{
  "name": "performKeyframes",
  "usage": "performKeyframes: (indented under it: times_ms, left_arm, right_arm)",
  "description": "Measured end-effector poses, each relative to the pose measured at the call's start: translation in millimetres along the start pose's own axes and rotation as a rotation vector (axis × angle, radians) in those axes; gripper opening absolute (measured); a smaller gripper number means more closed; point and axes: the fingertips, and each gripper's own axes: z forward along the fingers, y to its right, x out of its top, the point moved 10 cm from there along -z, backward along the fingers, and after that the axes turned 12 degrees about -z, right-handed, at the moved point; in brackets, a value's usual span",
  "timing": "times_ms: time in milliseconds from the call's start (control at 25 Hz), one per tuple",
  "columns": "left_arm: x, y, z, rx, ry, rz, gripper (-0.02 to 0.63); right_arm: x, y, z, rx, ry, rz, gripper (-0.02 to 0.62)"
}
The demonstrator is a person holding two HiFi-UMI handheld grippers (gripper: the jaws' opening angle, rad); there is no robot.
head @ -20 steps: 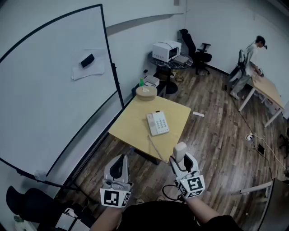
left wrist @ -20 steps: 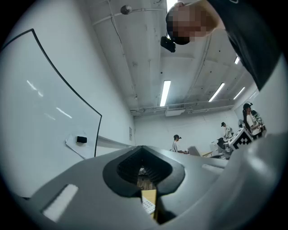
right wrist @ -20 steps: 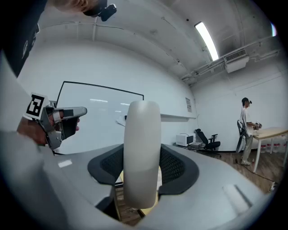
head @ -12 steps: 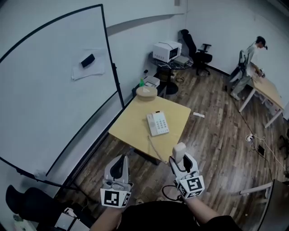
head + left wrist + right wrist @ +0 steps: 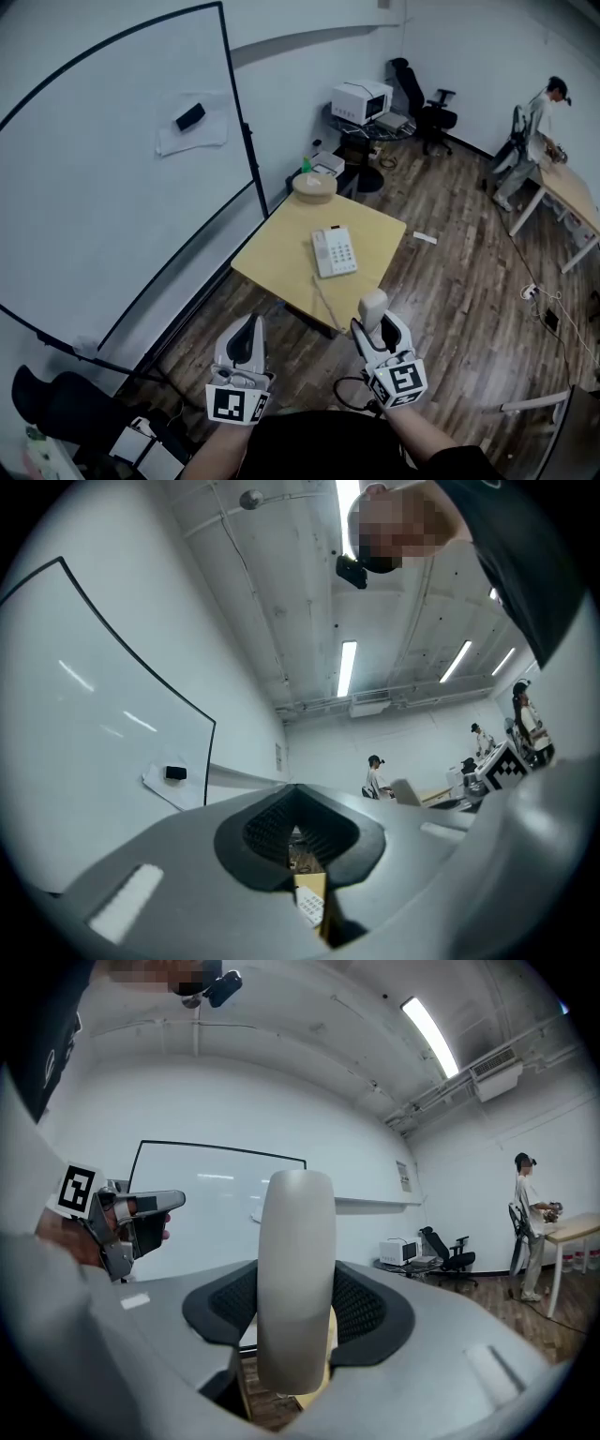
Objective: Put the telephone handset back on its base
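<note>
While your right gripper [image 5: 377, 328] clamps the handset [image 5: 372, 307] upright, well short of the base [image 5: 335, 251] on the far table [image 5: 277, 267], your left gripper [image 5: 247, 337] is closed on nothing. Reach carelessly and the cord [image 5: 321, 298] may snag the table's near edge, dragging the base.

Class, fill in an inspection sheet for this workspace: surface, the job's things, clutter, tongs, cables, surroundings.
Surface: yellow table on a wood floor.
Job's things: telephone base on the table, without its handset, which is held off the table.
Clutter: round beige object at the table's far corner.
Grippers: right tongs shut on handset; left tongs shut, empty.
Cables: cord runs from base toward the table's near edge; loose cables on floor, right.
Surroundings: whiteboard, office chair, person at a far desk.
</note>
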Motion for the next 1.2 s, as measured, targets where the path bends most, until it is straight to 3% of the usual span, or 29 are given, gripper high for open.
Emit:
performKeyframes:
  times_ms: [240,560,1200]
  left_arm:
    - [0,6,5,0.028,-0.001,0.030,0.000]
    - [-7,-18,23,0.043,-0.002,0.018,0.000]
    - [-45,-138,147,-0.037,0.024,-0.049,0.000]
  right_arm:
    - [-8,10,6,0.039,0.007,0.011,0.230]
    - [-4,12,40,0.057,0.004,-0.004,0.230]
    - [-6,24,176,-0.004,-0.051,-0.041,0.230]
